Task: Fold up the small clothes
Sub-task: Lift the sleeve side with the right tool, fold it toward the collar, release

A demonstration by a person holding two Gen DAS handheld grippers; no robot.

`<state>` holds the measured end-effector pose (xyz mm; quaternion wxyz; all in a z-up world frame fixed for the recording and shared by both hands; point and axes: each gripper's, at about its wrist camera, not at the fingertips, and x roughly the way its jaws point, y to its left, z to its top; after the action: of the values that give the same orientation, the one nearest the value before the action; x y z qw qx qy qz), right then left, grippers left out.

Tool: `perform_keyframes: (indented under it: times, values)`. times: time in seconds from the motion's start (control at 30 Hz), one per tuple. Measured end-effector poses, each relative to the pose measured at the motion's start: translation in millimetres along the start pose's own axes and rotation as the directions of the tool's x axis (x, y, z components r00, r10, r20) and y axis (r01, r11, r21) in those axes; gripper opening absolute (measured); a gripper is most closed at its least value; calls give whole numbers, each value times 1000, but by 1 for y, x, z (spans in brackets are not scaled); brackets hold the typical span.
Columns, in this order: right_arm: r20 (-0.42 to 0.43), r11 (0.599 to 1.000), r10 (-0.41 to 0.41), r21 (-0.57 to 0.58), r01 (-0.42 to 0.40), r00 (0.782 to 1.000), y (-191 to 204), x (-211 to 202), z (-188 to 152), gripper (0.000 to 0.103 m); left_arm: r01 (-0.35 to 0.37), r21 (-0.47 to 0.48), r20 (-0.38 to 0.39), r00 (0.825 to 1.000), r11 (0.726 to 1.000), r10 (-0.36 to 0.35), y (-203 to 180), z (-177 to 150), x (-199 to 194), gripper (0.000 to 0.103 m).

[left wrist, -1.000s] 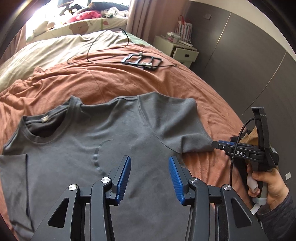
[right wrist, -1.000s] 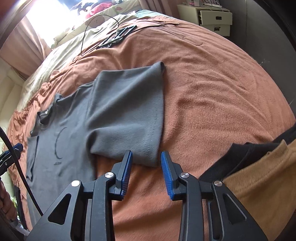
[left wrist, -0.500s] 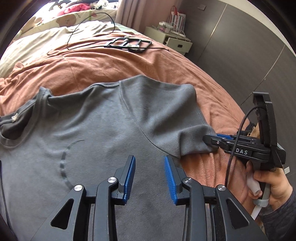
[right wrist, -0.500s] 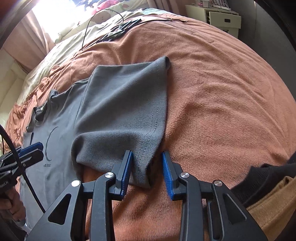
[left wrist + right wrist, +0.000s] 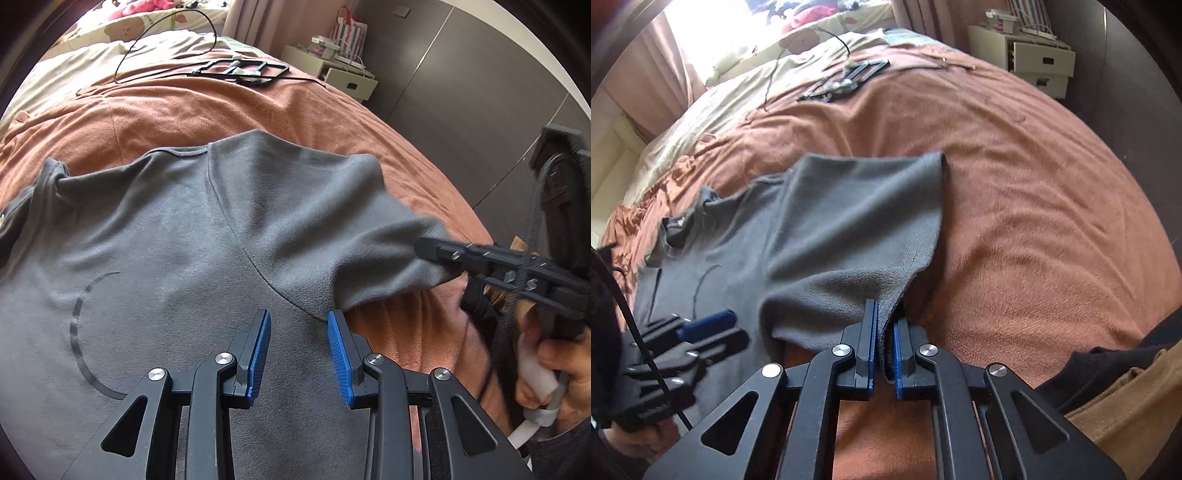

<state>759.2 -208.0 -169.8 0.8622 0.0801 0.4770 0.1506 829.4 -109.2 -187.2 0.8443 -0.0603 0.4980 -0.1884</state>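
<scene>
Grey fabric fills most of what I see: a grey T-shirt lies front-up on the rust-brown blanket of the bed, with a thin curved line printed on its chest. Its collar points off to my left, and the one sleeve I can follow reaches toward my right side.

My right gripper has its jaws pinched nearly together on the cuff end of that sleeve; a fold of grey cloth stands between the blue pads, and the sleeve is lifted a little off the blanket there, sagging back toward the shoulder. From the left wrist view the same gripper shows at the sleeve's tip, gripped by a hand at the frame's edge.

My left gripper has its jaws spread apart, holding nothing. It is poised above the shirt's body just beside the armpit seam; whether the tips touch the cloth I cannot tell.

Farther up the bed lie a flat black frame and a thin black cable. Beyond the bed stands a white drawer unit. Dark and tan clothes sit at the right edge of the blanket.
</scene>
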Motion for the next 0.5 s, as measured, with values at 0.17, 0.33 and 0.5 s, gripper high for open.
perform_keyframes:
  times: [0.17,0.33,0.5]
  values:
    - [51,1000,29,-3,-29,998,7,-22,8,3,-11,-6,-22,1000,1000,11,1,-3,10,34]
    - [86,996,86,6,-87,993,15,-36,8,3,-13,-5,-29,1000,1000,12,-1,-1,22,31]
    - [96,989,146,8,-147,985,23,-40,6,3,-8,-5,-21,1000,1000,8,-3,2,32,31]
